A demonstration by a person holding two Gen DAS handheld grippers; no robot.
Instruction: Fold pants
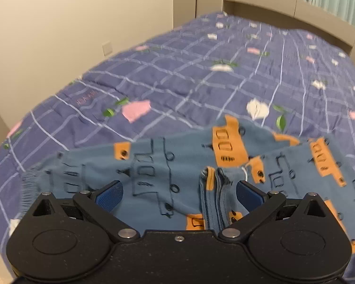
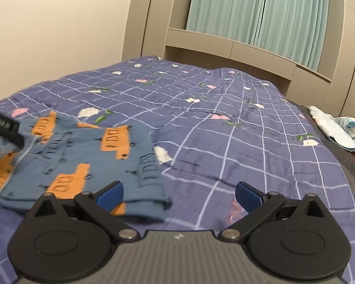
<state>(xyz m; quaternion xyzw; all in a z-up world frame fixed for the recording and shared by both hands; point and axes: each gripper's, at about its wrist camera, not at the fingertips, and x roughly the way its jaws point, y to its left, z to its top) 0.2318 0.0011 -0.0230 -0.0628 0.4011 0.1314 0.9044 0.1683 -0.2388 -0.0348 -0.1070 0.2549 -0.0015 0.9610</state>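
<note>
Small blue pants (image 1: 153, 165) with orange vehicle prints lie folded on the bed near its front edge. My left gripper (image 1: 178, 195) is open, low over the pants, with the stacked cuff edges (image 1: 213, 196) between its blue pads. In the right wrist view the pants (image 2: 82, 161) lie at the left. My right gripper (image 2: 178, 196) is open and empty, over the pants' right hem corner and the bare quilt. Part of the left gripper's black body (image 2: 4, 127) shows at the far left edge.
The bed is covered by a blue checked quilt (image 2: 224, 130) with flower prints. A beige headboard shelf (image 2: 224, 47) and green curtains stand behind. A light blue cloth (image 2: 338, 130) lies off the bed's right side. A wall runs along the left.
</note>
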